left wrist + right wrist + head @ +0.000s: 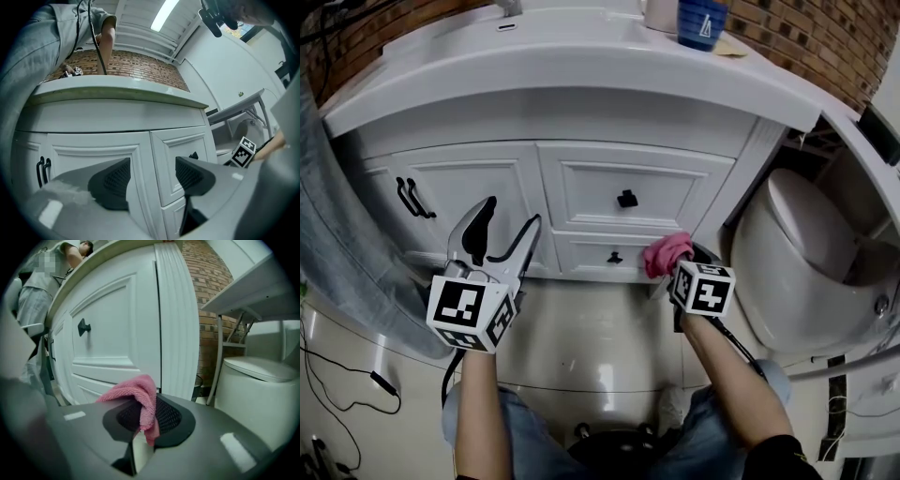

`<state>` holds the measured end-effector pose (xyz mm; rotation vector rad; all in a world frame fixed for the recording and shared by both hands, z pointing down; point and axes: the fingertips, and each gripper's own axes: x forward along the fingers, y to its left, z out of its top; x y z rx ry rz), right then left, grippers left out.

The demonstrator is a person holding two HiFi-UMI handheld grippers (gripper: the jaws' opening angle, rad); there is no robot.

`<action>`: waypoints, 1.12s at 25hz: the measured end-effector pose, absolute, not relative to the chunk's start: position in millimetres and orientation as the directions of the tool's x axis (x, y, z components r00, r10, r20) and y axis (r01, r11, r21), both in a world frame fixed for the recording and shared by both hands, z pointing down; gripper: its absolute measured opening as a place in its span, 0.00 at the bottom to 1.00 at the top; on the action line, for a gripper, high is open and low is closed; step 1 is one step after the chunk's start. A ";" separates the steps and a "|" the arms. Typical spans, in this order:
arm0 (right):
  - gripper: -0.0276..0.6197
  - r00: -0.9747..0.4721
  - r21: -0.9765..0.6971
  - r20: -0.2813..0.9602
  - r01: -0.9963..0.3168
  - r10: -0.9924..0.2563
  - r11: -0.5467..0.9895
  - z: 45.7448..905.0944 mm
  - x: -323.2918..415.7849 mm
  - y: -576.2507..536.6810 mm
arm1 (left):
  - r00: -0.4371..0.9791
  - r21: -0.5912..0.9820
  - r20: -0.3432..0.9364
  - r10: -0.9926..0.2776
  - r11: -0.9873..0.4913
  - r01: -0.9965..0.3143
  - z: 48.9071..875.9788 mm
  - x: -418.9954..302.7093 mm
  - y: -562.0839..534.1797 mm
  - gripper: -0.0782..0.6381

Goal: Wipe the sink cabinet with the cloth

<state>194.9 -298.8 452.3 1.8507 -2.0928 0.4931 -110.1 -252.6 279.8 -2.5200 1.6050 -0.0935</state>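
The white sink cabinet (pixel 487 192) fills the upper half of the head view, with a door at left and two drawers with black knobs at right. My right gripper (pixel 667 261) is shut on a pink cloth (pixel 666 252), held against the lower drawer's right end by the fluted corner post. In the right gripper view the cloth (pixel 136 397) drapes between the jaws of the right gripper (pixel 143 420), close to the cabinet front (pixel 122 329). My left gripper (pixel 508 234) stands open with nothing in it, in front of the cabinet door (pixel 93 154).
A white toilet (pixel 802 258) stands right of the cabinet, under a white shelf (pixel 243 291). A blue cup (pixel 701 21) sits on the countertop (pixel 581 66). A grey curtain (pixel 337 253) hangs at left, cables (pixel 356 375) lie on the tiled floor. Brick wall behind.
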 end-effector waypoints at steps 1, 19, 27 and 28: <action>0.13 -0.114 -0.060 0.445 -0.993 -0.889 0.097 453.0 193.5 -298.6 | 0.426 -0.167 -0.024 -0.905 -0.416 -0.894 280.7 -109.3 -252.1 0.53; 0.13 -0.441 -0.037 0.496 -0.871 -0.748 0.489 489.9 -7.1 -305.8 | 0.342 -0.235 0.027 -0.939 -0.339 -0.911 283.7 -166.2 -221.9 0.53; 0.13 -0.179 0.063 0.547 -0.965 -0.818 0.253 497.6 154.9 -300.1 | 0.403 -0.213 0.004 -0.915 -0.394 -0.894 283.3 -136.9 -239.3 0.53; 0.13 -0.153 0.061 0.552 -0.973 -0.820 0.223 499.2 170.9 -299.4 | 0.411 -0.211 0.001 -0.911 -0.402 -0.891 282.8 -131.6 -240.8 0.53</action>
